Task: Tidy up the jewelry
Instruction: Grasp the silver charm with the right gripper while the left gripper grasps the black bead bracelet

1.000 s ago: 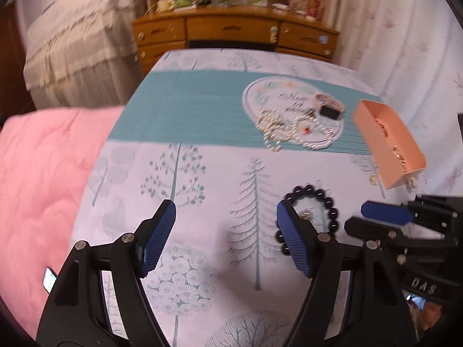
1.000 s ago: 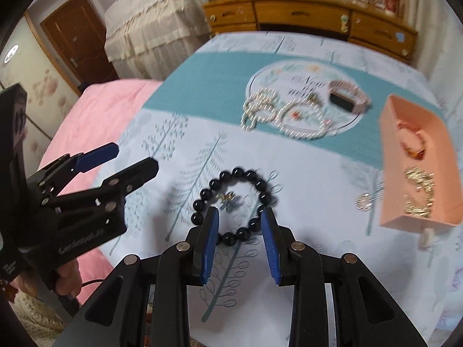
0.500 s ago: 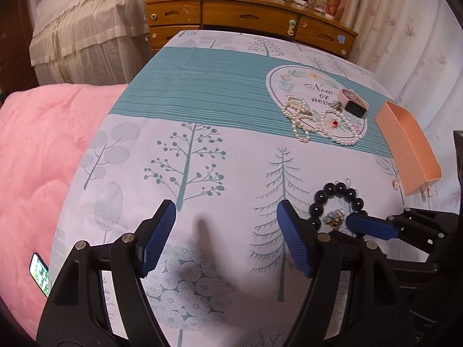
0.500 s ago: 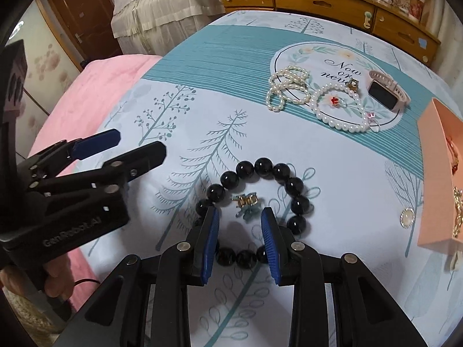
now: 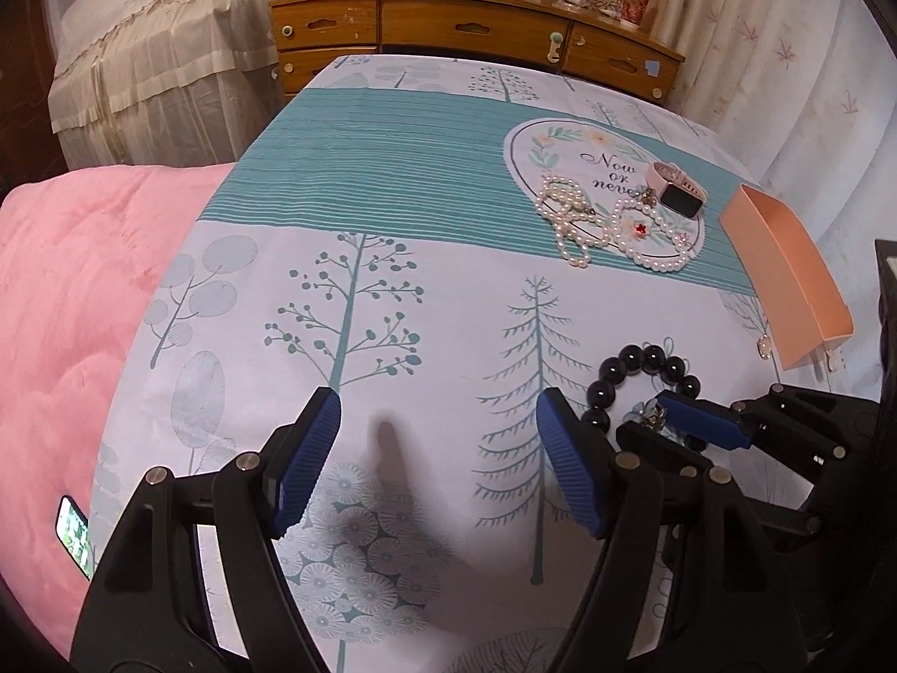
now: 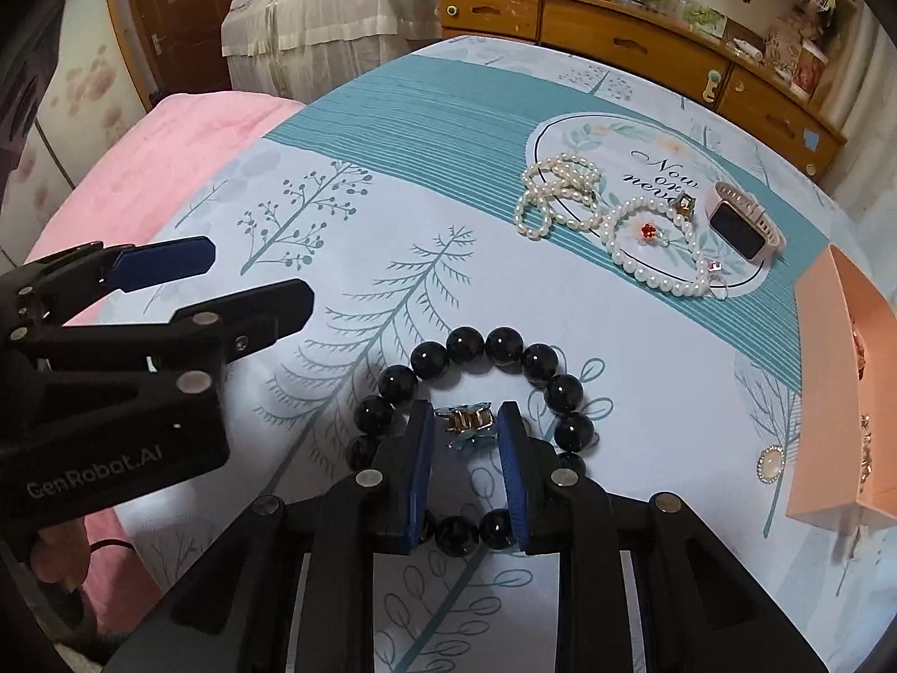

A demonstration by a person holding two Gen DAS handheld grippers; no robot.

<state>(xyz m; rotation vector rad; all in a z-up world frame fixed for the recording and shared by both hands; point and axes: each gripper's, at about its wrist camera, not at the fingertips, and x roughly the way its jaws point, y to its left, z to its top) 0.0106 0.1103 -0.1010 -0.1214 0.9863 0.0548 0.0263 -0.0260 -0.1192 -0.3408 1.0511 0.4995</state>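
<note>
A black bead bracelet (image 6: 465,347) lies on the tree-print tablecloth, with a small gold and blue hair clip (image 6: 468,423) inside its ring. My right gripper (image 6: 465,437) is open, low over the cloth, its two blue pads on either side of the clip. In the left wrist view the bracelet (image 5: 644,362) and clip (image 5: 644,412) show beside the right gripper's tips. My left gripper (image 5: 437,437) is open and empty over bare cloth left of the bracelet. A peach box (image 6: 841,392) holding gold jewelry stands at right.
Pearl strands (image 6: 555,196), a pearl bracelet (image 6: 650,263), a pink smartwatch (image 6: 740,224) and a small ring lie on the round printed patch. A round brooch (image 6: 771,462) lies by the box. A pink blanket (image 5: 61,303) lies left, a wooden dresser (image 5: 476,22) behind.
My right gripper has moved forward and down, so its pads now flank the clip inside the bracelet. My left gripper has drawn back and to the left, still open.
</note>
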